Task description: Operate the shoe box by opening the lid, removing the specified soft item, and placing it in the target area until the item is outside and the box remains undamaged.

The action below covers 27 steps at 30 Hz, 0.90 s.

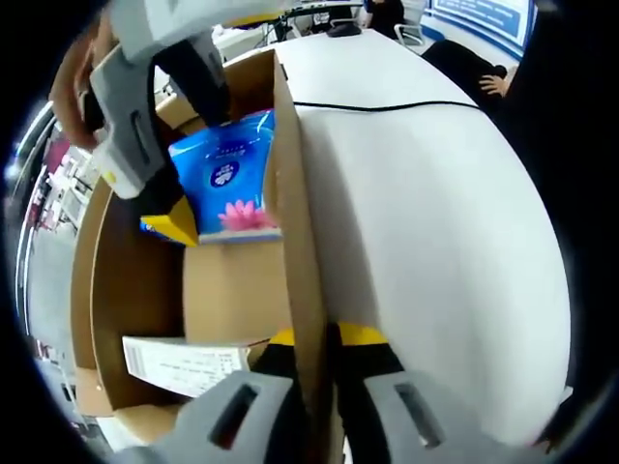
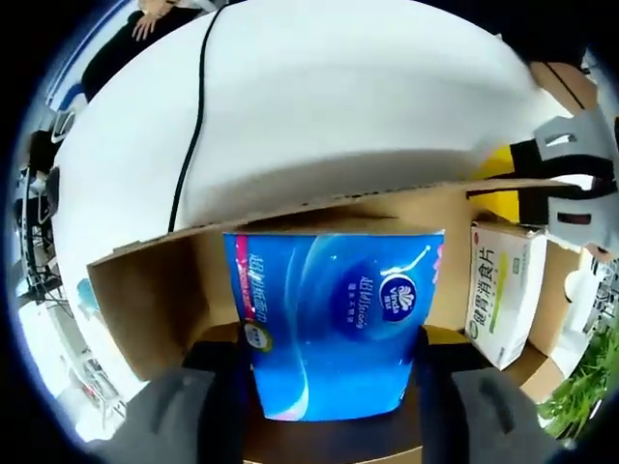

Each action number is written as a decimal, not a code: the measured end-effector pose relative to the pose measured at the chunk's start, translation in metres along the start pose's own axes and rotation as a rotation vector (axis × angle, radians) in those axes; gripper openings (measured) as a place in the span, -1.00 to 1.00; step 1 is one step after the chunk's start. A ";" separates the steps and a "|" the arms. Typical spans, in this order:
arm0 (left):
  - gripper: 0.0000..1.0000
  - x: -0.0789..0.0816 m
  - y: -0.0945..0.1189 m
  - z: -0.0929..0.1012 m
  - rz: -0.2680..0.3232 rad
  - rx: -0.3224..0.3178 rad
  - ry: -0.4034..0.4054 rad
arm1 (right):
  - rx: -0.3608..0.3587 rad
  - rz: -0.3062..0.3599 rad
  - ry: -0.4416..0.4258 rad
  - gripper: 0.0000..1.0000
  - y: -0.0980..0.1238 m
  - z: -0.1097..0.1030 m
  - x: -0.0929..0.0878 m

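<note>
An open cardboard shoe box (image 1: 232, 290) sits on a white table (image 1: 435, 222). Inside it, a blue soft tissue pack (image 1: 237, 164) with a pink flower print stands against the far end. My right gripper (image 1: 191, 159) reaches in from the upper left and is shut on that pack. In the right gripper view the pack (image 2: 334, 309) sits squeezed between my right gripper's (image 2: 329, 387) dark fingers, just inside the box wall (image 2: 145, 290). My left gripper (image 1: 319, 338) is shut on the box's long side wall, its yellow-tipped fingers on either side; the left gripper (image 2: 566, 179) shows again at the box rim.
A white and green carton (image 2: 503, 290) stands in the box beside the pack. A white label (image 1: 184, 362) lies at the box's near end. A black cable (image 1: 387, 106) crosses the table. A person's hand (image 1: 493, 82) rests at the table's far side.
</note>
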<state>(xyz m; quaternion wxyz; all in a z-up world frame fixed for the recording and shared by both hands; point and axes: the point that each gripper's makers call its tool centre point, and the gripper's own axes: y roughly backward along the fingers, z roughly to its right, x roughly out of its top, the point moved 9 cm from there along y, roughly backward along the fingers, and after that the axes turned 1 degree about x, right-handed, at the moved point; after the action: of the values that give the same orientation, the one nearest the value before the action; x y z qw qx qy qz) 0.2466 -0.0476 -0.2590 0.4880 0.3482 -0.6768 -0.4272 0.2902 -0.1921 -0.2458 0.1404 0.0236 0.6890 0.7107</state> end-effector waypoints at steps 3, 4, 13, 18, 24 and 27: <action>-0.92 0.001 0.001 0.001 -0.001 0.003 -0.002 | -0.005 -0.001 -0.005 0.54 -0.010 0.002 0.003; -0.92 0.001 0.000 0.001 -0.001 0.003 -0.002 | -0.006 0.001 -0.008 0.57 -0.012 0.002 0.004; -0.92 0.001 0.000 0.001 0.000 0.003 -0.007 | 0.029 0.029 -0.018 0.65 -0.017 0.006 0.000; -0.92 0.001 0.000 0.000 -0.001 0.005 -0.007 | 0.079 0.035 -0.034 0.69 -0.021 0.010 -0.001; -0.92 0.001 0.000 0.001 -0.003 0.006 -0.009 | 0.087 0.033 -0.036 0.70 -0.022 0.007 -0.004; -0.92 0.001 -0.001 0.000 -0.004 0.008 -0.012 | 0.087 0.030 -0.035 0.70 -0.022 0.005 -0.005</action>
<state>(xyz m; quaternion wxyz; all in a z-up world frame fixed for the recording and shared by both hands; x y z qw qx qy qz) 0.2460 -0.0486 -0.2592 0.4818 0.3488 -0.6806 -0.4277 0.2999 -0.1881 -0.2667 0.1408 0.0526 0.7162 0.6815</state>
